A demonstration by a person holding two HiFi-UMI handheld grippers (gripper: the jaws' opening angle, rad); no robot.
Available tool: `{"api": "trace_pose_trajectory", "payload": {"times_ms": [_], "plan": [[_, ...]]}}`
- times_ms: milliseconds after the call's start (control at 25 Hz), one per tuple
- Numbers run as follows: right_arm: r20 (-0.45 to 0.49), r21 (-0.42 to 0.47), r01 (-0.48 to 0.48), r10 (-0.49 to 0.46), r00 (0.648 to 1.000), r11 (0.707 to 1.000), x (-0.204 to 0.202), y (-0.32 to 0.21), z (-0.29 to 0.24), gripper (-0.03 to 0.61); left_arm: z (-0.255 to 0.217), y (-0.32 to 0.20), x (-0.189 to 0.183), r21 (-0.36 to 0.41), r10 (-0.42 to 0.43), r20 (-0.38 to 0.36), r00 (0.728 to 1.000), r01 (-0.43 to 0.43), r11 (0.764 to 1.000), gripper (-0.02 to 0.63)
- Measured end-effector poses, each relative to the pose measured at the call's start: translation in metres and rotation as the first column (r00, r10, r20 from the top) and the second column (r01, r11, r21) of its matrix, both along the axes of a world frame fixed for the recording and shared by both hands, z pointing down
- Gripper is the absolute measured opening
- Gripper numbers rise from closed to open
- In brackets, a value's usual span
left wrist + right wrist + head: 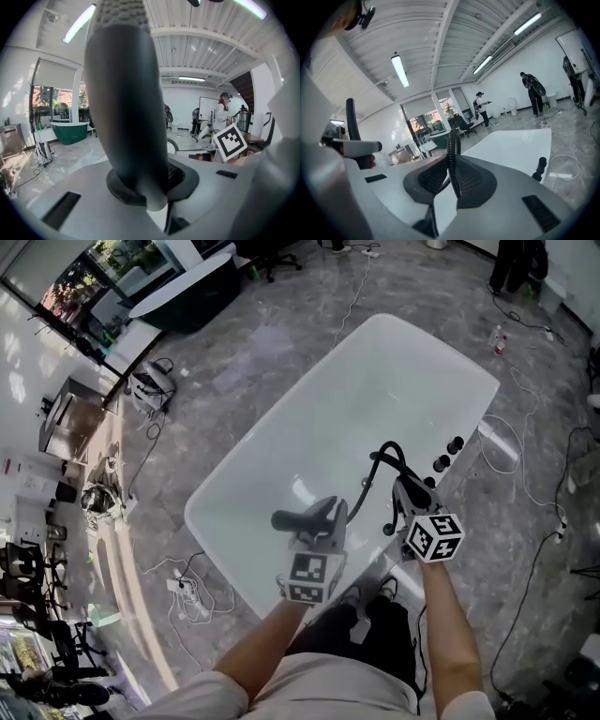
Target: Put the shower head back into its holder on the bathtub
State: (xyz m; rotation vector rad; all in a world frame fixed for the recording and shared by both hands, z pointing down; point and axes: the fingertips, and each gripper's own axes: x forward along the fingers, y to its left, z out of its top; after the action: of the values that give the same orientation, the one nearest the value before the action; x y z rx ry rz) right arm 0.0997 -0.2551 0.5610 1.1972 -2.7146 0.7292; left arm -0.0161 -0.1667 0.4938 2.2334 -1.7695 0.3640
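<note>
white gloss acrylic fills the middle of the head view: the bathtub (375, 390) runs from lower left to upper right, its rim bare but for fittings at the right edge.

below it, at centre bottom, the left gripper (319, 526) has its jaws clamped on the handle of the dark shower head (305, 517). the left gripper view shows that handle (126, 117) standing thick between the pads, spray face up at the top of the frame. held by the handle like this, the head can likely be steered into its holder.

right of it, the right gripper (405, 491) pinches the black ribbed hose (389, 460) thinly between its pads, as the right gripper view shows (452, 154). that grip probably keeps the hose's loop from dragging or twisting the head.

dark knobs (448, 454) sit in a row on the tub's right rim, just above the right gripper; which fitting is the holder i cannot tell.

no brand or readable writing shows. the only print is the black-and-white square patterns on the marker cubes (434, 536).
</note>
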Motion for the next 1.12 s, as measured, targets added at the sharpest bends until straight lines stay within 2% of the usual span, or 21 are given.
{"api": "trace_pose_trajectory", "payload": {"times_ms": [160,240,360,560,840,1120], "plan": [[-0.191,0.009,0.000,0.002,0.982,1.000,0.034,0.004,0.040,0.061,0.012,-0.008,0.015,-0.018,0.002,-0.002,1.000,-0.002,1.000,0.049],[-0.241,0.002,0.013,-0.012,0.970,1.000,0.045,0.005,0.057,0.062,0.019,-0.011,0.028,-0.025,0.011,0.002,1.000,-0.011,1.000,0.049],[-0.260,-0.028,0.045,-0.051,0.964,0.999,0.043,0.013,0.078,0.061,0.031,-0.011,0.039,-0.042,0.023,0.009,1.000,-0.023,0.999,0.049],[-0.289,-0.059,0.113,-0.126,0.949,0.992,0.028,0.034,0.108,0.062,0.049,-0.009,0.036,-0.063,0.036,-0.001,0.999,-0.036,0.997,0.049],[-0.347,-0.148,0.108,-0.154,0.925,0.983,0.032,0.068,0.182,0.062,0.058,-0.014,0.032,-0.045,0.059,-0.017,0.998,-0.060,0.997,0.050],[-0.453,-0.223,0.124,-0.216,0.865,0.967,0.024,0.089,0.265,0.063,0.071,-0.014,0.025,-0.031,0.066,-0.037,0.997,-0.067,0.997,0.049]]}}
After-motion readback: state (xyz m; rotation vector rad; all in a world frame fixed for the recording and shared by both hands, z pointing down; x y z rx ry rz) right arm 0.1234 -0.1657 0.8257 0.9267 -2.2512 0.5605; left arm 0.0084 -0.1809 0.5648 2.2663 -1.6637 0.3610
